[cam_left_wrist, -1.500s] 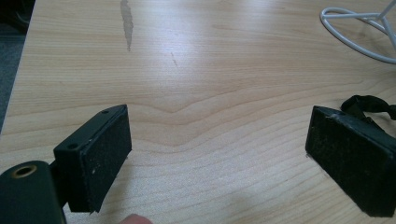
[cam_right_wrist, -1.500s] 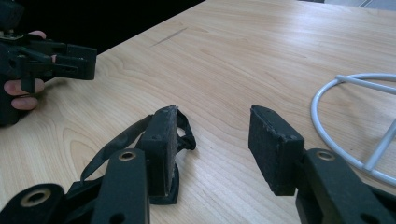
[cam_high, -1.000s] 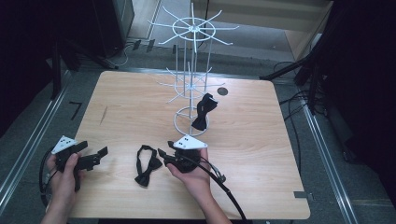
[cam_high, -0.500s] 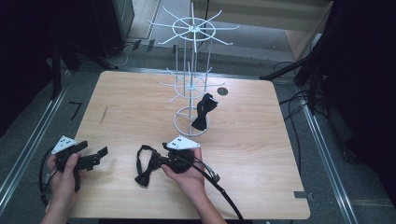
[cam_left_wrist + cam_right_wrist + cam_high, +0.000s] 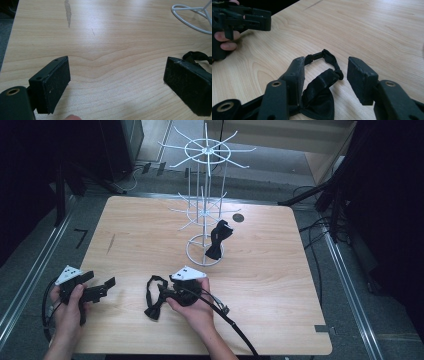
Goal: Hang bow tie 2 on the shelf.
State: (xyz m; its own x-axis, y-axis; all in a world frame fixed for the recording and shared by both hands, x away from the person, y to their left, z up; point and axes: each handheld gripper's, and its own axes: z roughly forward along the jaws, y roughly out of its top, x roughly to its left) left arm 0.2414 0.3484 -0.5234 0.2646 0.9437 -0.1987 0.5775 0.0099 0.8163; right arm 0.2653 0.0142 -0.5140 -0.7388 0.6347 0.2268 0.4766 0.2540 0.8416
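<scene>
A black bow tie (image 5: 151,304) lies on the wooden table (image 5: 270,270) near its front edge, strap looped toward the back. My right gripper (image 5: 165,292) reaches over it from the right. In the right gripper view the bow tie (image 5: 322,82) lies between the jaws of my right gripper (image 5: 325,65). Those jaws have just been opening and stand apart, the pads not pressing on it. My left gripper (image 5: 106,289) rests at the front left, and its jaws (image 5: 117,75) stand wide open over bare wood. A second black bow tie (image 5: 217,239) hangs on the white wire rack (image 5: 202,210).
The rack's ring base (image 5: 197,256) stands mid-table behind the right gripper; its edge (image 5: 192,15) shows in the left gripper view. A small dark round disc (image 5: 238,217) lies at the back. A cable (image 5: 235,325) trails from the right gripper to the front edge.
My right gripper has moved left over the bow tie on the table, its jaws now around it. The left gripper has stayed put.
</scene>
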